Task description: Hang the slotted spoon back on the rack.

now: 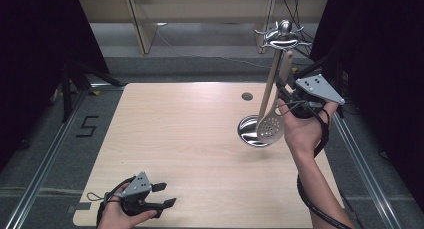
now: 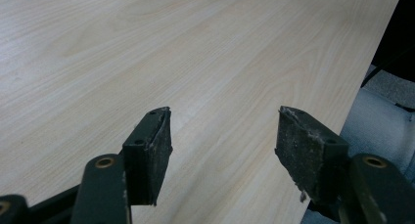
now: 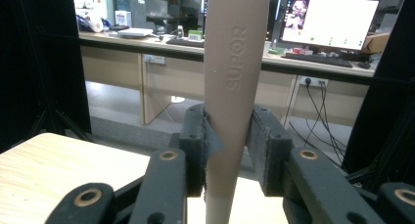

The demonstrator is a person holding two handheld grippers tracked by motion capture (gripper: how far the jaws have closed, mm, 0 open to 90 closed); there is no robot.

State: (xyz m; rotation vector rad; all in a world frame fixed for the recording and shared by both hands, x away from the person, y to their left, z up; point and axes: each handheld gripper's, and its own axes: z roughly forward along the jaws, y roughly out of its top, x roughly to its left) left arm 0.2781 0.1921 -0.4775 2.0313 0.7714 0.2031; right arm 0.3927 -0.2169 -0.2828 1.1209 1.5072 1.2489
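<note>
The right gripper (image 3: 226,150) clamps a slotted spoon (image 1: 270,125), its handle cut off at the top of the right gripper view. At lower left the left gripper (image 1: 166,194) rests apart beside the table (image 1: 175,139) edge.

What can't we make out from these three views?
- Right gripper view: slotted spoon handle is cut off by the top and bottom edges; its bowl is out of frame.
- High view: whether the spoon already hangs from the rack hooks is too small to tell; the right gripper hides part of the handle.
- Left gripper view: left gripper body is cut by the bottom edge.
</note>
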